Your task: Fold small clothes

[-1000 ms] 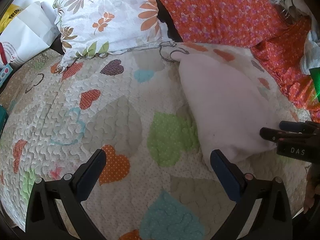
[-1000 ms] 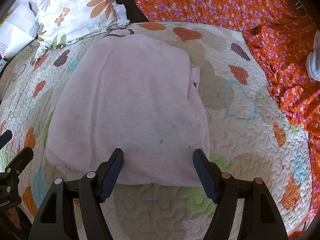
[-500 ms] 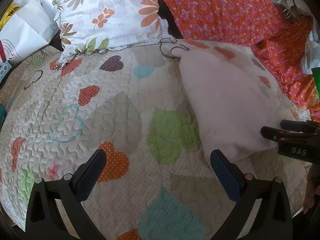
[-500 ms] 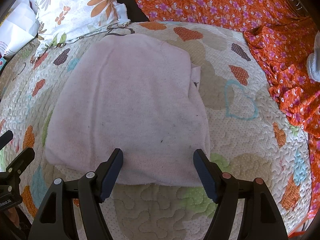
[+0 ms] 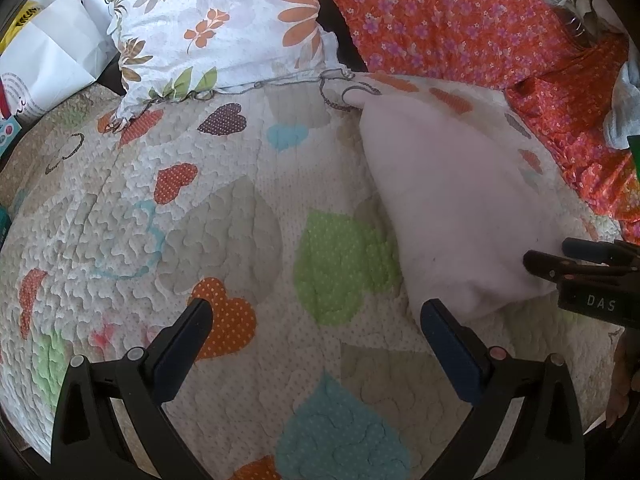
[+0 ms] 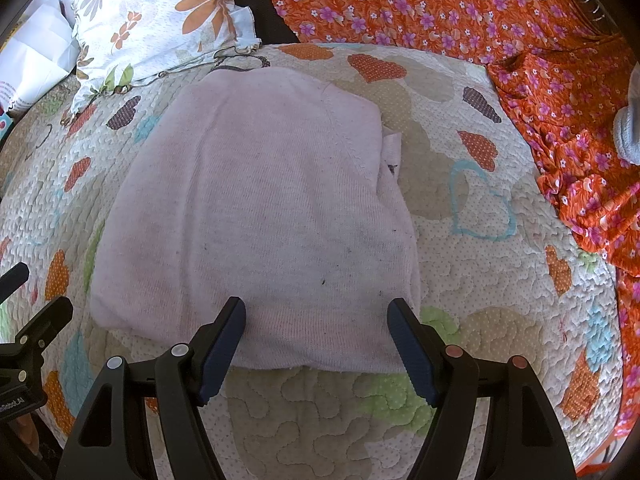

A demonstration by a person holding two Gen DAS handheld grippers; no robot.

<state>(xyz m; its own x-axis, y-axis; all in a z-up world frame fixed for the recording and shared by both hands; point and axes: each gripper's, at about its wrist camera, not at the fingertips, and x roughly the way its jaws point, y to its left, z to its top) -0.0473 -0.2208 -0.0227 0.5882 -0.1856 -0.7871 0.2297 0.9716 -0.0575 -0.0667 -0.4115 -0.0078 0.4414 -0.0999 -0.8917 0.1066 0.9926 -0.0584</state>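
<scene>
A pale pink knit garment (image 6: pixel 256 208) lies folded flat on the heart-patterned quilt (image 6: pixel 500 280). It also shows at the right of the left wrist view (image 5: pixel 452 208). My right gripper (image 6: pixel 316 320) is open and empty, its fingertips over the garment's near hem. My left gripper (image 5: pixel 316 320) is open and empty over bare quilt (image 5: pixel 200 220), to the left of the garment. The right gripper's fingers (image 5: pixel 580 264) show at the right edge of the left wrist view, at the garment's near corner.
A floral white pillow (image 5: pixel 216 28) lies at the back left. An orange flowered cloth (image 6: pixel 460 8) runs along the back and right. A white paper bag (image 5: pixel 48 64) stands at the far left. A grey cloth (image 6: pixel 628 120) sits at the right edge.
The left gripper has drifted slightly, shifting the view a little. The garment and the right gripper have stayed nearly still.
</scene>
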